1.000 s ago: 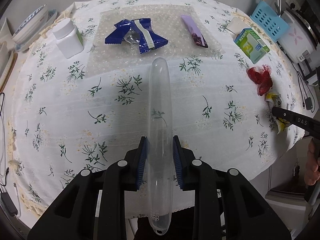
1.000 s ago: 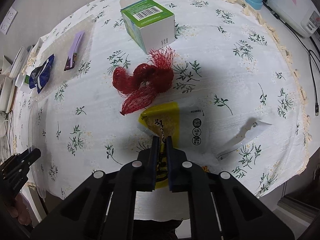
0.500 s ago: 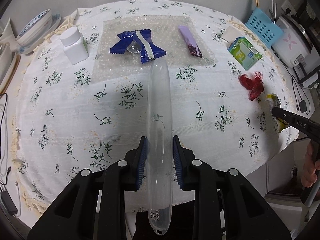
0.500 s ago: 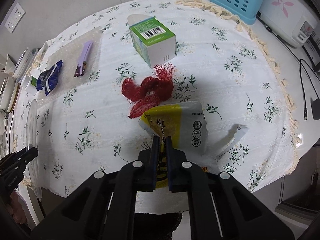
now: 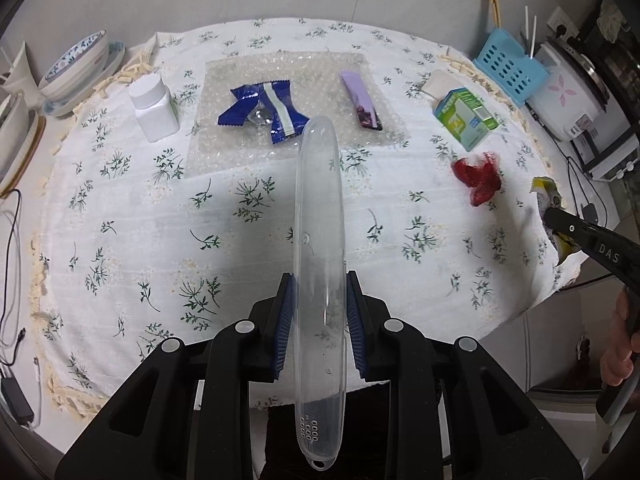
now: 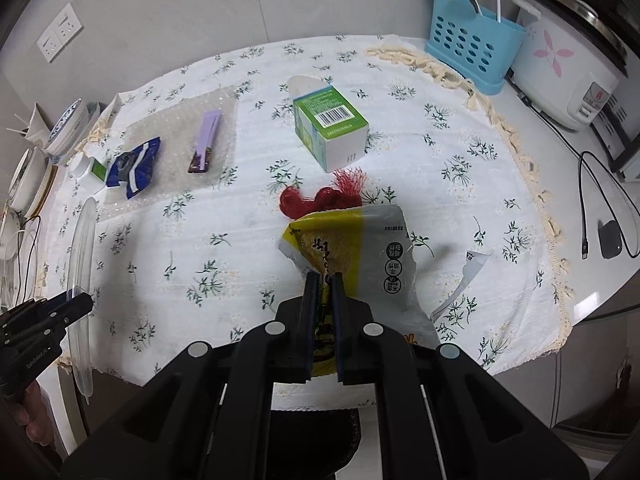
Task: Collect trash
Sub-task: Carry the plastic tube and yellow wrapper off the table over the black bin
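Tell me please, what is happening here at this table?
A person is clearing trash with handheld tongs in each hand. The left tongs are shut on a long clear plastic case. The right tongs are shut on a yellow snack bag. On the floral tablecloth lie a red mesh net, a green box, a blue wrapper, a purple wrapper and a white bottle.

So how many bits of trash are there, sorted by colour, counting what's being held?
Blue: 1, wrapper
Purple: 1, wrapper
Red: 1, net
Green: 1, box
Yellow: 1, packet, held
Clear: 2, tube, held; bubble wrap
Total: 7
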`<state>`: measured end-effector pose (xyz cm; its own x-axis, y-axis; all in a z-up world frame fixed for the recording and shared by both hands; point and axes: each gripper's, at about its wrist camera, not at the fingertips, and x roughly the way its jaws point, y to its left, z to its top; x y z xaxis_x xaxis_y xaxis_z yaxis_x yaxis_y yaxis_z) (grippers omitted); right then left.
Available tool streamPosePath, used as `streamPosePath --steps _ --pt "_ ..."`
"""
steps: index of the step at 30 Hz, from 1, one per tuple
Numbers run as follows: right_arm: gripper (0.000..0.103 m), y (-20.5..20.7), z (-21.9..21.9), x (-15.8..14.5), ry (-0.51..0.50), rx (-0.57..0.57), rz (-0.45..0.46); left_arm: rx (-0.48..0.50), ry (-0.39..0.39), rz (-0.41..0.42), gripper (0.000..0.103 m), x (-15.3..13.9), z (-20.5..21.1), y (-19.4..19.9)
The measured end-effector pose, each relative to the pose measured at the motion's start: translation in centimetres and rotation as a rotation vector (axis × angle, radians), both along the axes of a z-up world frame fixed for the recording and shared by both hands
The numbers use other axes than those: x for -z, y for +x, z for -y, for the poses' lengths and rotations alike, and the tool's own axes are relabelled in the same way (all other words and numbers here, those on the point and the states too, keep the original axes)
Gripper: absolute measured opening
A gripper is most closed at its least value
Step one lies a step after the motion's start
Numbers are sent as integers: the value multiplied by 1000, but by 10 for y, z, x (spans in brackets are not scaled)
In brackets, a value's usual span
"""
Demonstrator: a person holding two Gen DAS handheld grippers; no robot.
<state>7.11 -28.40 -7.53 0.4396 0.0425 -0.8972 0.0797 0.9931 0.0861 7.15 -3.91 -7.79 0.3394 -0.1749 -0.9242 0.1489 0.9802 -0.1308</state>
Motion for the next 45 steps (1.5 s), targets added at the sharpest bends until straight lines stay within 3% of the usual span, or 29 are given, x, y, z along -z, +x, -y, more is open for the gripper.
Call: streamPosePath --steps 8,22,45 --pt "7 -20 -14 -21 -17 -23 40 8 -22 37 25 -25 3 -19" --pt "7 -63 -34 -38 -14 -63 74 14 -37 68 25 -43 2 -57" --pt "7 -130 -45 -21 -13 -110 50 30 -37 49 25 -30 17 -125"
